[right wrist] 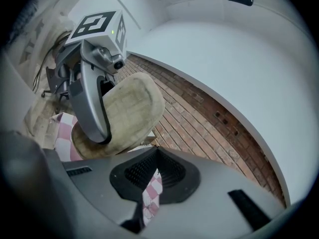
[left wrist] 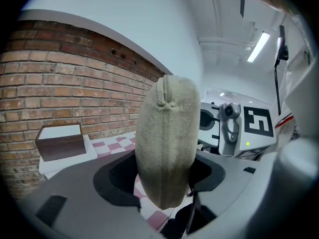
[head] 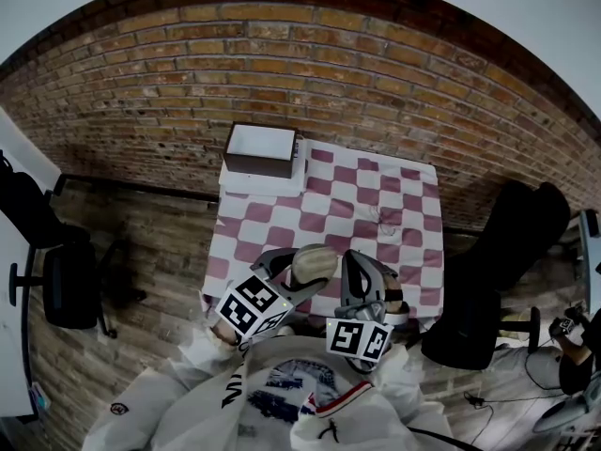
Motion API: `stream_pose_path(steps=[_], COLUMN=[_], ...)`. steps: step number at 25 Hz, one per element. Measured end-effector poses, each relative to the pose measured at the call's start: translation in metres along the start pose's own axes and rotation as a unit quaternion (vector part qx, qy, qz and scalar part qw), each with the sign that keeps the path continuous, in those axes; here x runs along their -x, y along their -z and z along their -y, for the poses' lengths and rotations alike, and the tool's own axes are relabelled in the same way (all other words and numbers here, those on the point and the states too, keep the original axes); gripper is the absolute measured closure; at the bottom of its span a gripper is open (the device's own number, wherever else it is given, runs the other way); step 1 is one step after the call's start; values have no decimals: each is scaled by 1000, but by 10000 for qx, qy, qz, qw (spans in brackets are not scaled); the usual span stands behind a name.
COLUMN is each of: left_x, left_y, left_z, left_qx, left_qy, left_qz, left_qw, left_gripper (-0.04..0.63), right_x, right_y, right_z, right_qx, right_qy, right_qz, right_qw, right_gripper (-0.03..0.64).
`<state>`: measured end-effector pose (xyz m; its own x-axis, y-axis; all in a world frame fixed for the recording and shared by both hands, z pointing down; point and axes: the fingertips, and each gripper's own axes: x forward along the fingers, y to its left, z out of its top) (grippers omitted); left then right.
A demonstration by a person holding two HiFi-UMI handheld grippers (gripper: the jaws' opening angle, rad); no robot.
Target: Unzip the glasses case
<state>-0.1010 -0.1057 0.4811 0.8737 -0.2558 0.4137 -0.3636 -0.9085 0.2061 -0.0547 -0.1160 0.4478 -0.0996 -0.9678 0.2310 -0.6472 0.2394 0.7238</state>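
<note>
Glasses case (head: 313, 263) is being held up over the table's 6 o'clock edge, standing on end, with the left gripper (left wrist: 167, 179) clamping its lower half from both sides. The right gripper (right wrist: 157, 155) is pressing its jaws fully together, its tips sitting right at the case's rim, at about 5 o'clock on the case in that gripper's own view. Whether the zip pull is caught between them is too small to tell.

Judging by the seam, which is looking closed along the top, the unzipping is only beginning. To do it well, the left grip should be holding firm and low while the right is drawing the pull along the curve of the seam rather than straight away from it, so the soft shell is not buckling or twisting out.

Counting down in size: one table (head: 376, 205) wearing a checked cloth, one brown box (head: 261, 150) at its 11 o'clock corner, two grippers, one case.
</note>
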Motion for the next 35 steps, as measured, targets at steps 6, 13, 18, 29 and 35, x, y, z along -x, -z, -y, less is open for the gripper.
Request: stream_pose_path(steps=[6,13,18,29,35], left_x=[-4,-8,-12,-17,-25], left_y=[13,22,30,40,45], left_z=[-1,-2,-1,4,7], left_qx=[-127,-133,-143,-226,-255], left_qy=[-74,-90,-75,-108,-109], left_qz=[-256,-360,-470,-730,-861], left_qw=[9996,9992,9988,9970,9959], left_gripper=[313,313,313,313,313], right_x=[0,1,3,7,10], right_y=[-2,-1,0,1,7], right_z=[2,1,0,2,3], right_qx=[34,48,65,66,84], right_qy=[31,12,4,-2,1], right_qz=[42,21,6,43,46], right_qw=[10000,10000,10000,10000,10000], right_gripper=[604,604,604,604,604])
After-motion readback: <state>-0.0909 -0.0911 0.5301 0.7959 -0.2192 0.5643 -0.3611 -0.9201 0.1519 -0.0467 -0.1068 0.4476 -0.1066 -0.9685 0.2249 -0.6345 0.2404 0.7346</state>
